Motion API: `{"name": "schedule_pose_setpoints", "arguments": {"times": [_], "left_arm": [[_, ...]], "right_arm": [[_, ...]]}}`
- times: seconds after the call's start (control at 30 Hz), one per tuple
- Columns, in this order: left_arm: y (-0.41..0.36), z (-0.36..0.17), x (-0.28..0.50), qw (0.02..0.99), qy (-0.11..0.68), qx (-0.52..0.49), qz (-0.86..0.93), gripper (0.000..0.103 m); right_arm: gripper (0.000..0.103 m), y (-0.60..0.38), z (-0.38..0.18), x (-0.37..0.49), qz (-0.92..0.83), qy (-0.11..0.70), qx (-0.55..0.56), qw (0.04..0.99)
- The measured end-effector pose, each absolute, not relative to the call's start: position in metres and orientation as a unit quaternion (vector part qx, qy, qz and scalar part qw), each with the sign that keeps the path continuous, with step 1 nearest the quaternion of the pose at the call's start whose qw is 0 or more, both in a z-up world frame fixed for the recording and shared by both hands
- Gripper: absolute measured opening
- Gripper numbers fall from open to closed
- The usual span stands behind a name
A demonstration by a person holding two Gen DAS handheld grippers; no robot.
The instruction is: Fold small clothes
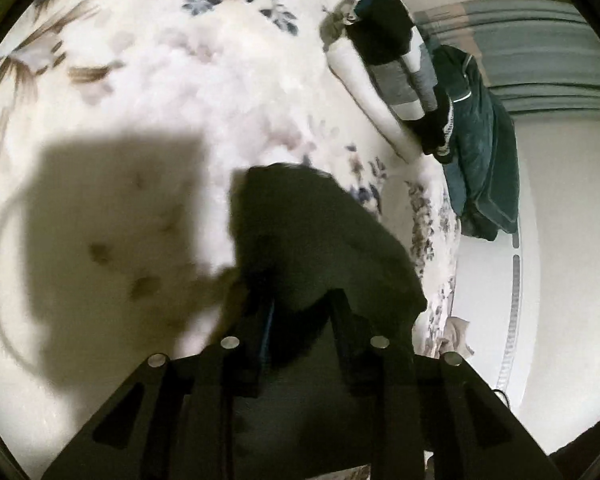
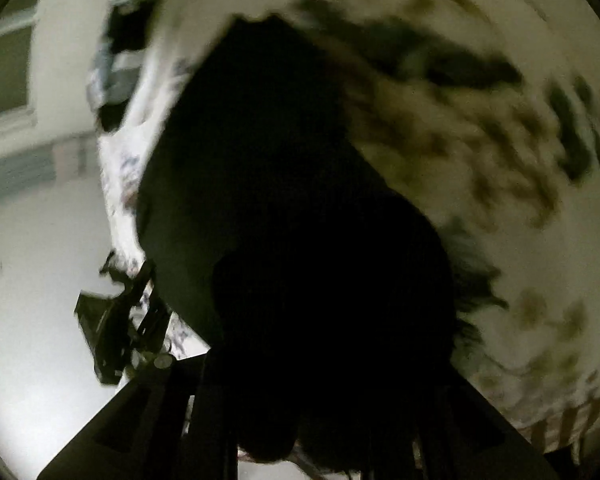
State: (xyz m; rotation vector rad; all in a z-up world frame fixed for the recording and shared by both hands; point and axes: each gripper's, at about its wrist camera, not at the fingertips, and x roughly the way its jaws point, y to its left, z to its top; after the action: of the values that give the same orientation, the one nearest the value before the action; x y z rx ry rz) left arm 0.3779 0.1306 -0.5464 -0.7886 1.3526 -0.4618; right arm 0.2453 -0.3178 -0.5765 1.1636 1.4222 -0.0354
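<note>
A small black garment (image 1: 320, 236) hangs in the air above the floral bedspread (image 1: 160, 80). My left gripper (image 1: 302, 304) holds one edge of it between its fingers. In the right wrist view the same garment (image 2: 260, 152) fills the middle, very dark. My right gripper (image 2: 312, 420) is buried in the cloth and its fingertips are hidden. The left gripper (image 2: 120, 320) shows small at the lower left of that view, beside the garment's edge.
Folded dark and grey clothes (image 1: 396, 44) lie stacked near the bed's far edge. A dark teal garment (image 1: 480, 152) hangs over the bed's side. A white wall (image 1: 560, 260) is on the right. The gripper's shadow (image 1: 112, 220) falls on the bedspread.
</note>
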Motion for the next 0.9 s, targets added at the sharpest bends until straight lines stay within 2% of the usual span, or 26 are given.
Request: {"name": "schedule_pose_setpoints", "arguments": {"times": [0.03,0.07,0.1,0.13,0.2,0.37,0.57,0.67,0.7,0.73,0.9], "left_arm": [[0.13,-0.546,0.377,0.69,0.604,-0.344,-0.2,0.052],[0.129,-0.544,0.376,0.695,0.606,-0.336,-0.192,0.062],[0.128,-0.542,0.372,0.701,0.602,-0.332,-0.19,0.064],[0.129,-0.536,0.368,0.71,0.593,-0.329,-0.189,0.064],[0.131,-0.527,0.359,0.724,0.583,-0.324,-0.176,0.064],[0.139,-0.507,0.34,0.768,0.563,-0.279,-0.128,0.065],[0.125,-0.54,0.391,0.725,0.581,-0.33,-0.166,0.065],[0.112,-0.557,0.422,0.721,0.574,-0.343,-0.183,0.058],[0.11,-0.559,0.431,0.72,0.572,-0.347,-0.184,0.045],[0.107,-0.562,0.444,0.721,0.57,-0.347,-0.189,0.042],[0.115,-0.57,0.468,0.724,0.562,-0.354,-0.187,0.036]], "right_arm": [[0.031,-0.322,-0.582,0.243,-0.023,0.618,0.506,0.602],[0.037,-0.327,-0.586,0.243,-0.027,0.625,0.509,0.591],[0.043,-0.332,-0.589,0.242,-0.026,0.636,0.51,0.578],[0.053,-0.338,-0.588,0.239,-0.021,0.65,0.506,0.566],[0.061,-0.342,-0.578,0.234,-0.03,0.675,0.47,0.568],[0.061,-0.367,-0.527,0.226,-0.024,0.715,0.402,0.572],[0.061,-0.364,-0.49,0.297,-0.014,0.698,0.328,0.636],[0.061,-0.362,-0.492,0.337,-0.015,0.685,0.335,0.647],[0.061,-0.362,-0.494,0.35,-0.017,0.678,0.333,0.655],[0.061,-0.358,-0.492,0.355,-0.018,0.674,0.331,0.66],[0.061,-0.34,-0.5,0.398,-0.008,0.664,0.325,0.673]]}}
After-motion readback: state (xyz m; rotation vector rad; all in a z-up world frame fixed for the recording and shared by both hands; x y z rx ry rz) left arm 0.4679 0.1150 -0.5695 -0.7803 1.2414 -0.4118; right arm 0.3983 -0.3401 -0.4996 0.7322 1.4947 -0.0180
